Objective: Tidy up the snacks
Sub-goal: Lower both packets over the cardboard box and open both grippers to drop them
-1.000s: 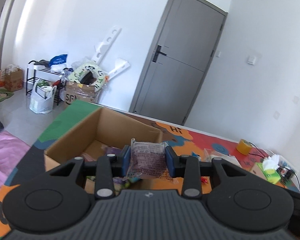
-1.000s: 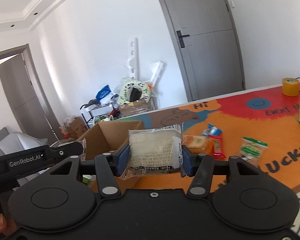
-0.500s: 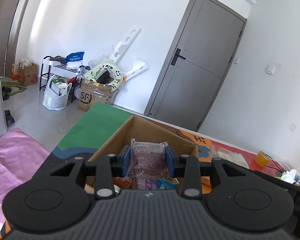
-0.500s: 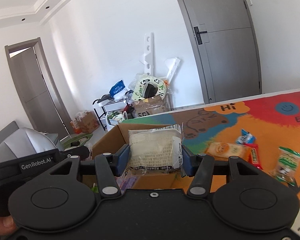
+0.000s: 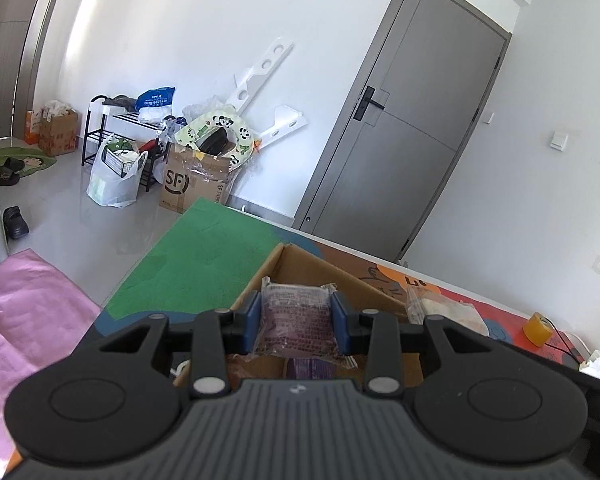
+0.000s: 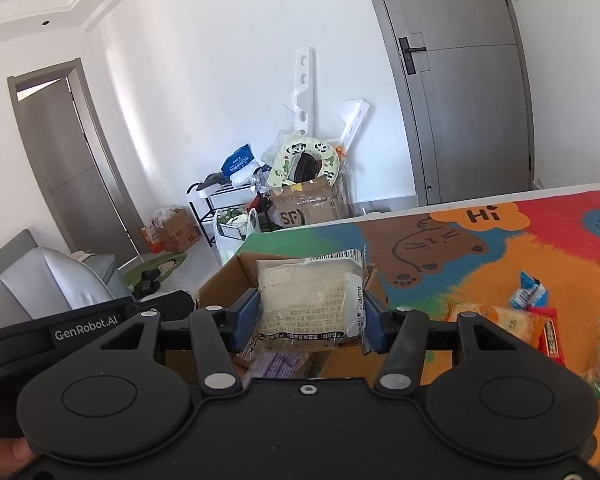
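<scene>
A purple-brown snack packet [image 5: 298, 322] is clamped between the blue pads of the left gripper [image 5: 296, 322], and it is carried just above the near part of the open cardboard box [image 5: 300, 264]; a pale bread packet [image 6: 308, 304] is clamped in the same way by the right gripper [image 6: 306, 312], also over the near edge of the box; the box serves as the landmark for all that follows.

Both packets are held by their soft wrapping only, so a slip may be caused by crinkling film; if either grip is loosened while the packet hangs over the box rim rather than past it, the packet may be tipped onto the mat outside the box; how far each packet stands inside the rim cannot be judged well, since the gripper bodies hide the near wall.

The two grippers are brought close together over one small opening; a knock between them may be caused if both are lowered at once, and the box may be pushed along the colourful mat [image 6: 500, 248]; the bread packet may be squashed if pressed onto the purple packet already in the box [image 6: 280, 362].

To the right of the box, further snacks [image 6: 536, 320] lie on the mat, well apart from it; they remain to be sorted.
</scene>
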`<state>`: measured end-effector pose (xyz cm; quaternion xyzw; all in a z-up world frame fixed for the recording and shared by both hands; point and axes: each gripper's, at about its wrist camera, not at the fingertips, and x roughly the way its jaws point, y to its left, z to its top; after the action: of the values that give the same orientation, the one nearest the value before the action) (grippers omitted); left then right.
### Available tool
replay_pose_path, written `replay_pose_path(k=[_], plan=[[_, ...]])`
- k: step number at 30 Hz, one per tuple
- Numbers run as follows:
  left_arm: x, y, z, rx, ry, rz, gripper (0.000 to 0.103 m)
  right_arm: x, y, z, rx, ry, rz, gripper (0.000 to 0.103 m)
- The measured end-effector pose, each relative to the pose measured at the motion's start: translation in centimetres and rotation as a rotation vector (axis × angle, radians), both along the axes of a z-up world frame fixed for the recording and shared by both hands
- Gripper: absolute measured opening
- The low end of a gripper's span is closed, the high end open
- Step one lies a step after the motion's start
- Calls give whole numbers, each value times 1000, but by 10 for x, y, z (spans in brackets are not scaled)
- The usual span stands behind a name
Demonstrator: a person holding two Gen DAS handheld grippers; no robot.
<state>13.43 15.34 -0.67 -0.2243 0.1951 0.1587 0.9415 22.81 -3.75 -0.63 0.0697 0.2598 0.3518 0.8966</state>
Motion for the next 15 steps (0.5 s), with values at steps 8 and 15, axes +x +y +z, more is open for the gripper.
replay_pose_path(k=[8, 15], plan=[[11, 3, 1, -24, -29, 15, 50, 11, 8, 1, -22, 8, 2, 54], [1, 4, 3, -9, -23, 32, 51, 13, 15, 1, -14, 16, 28, 59]])
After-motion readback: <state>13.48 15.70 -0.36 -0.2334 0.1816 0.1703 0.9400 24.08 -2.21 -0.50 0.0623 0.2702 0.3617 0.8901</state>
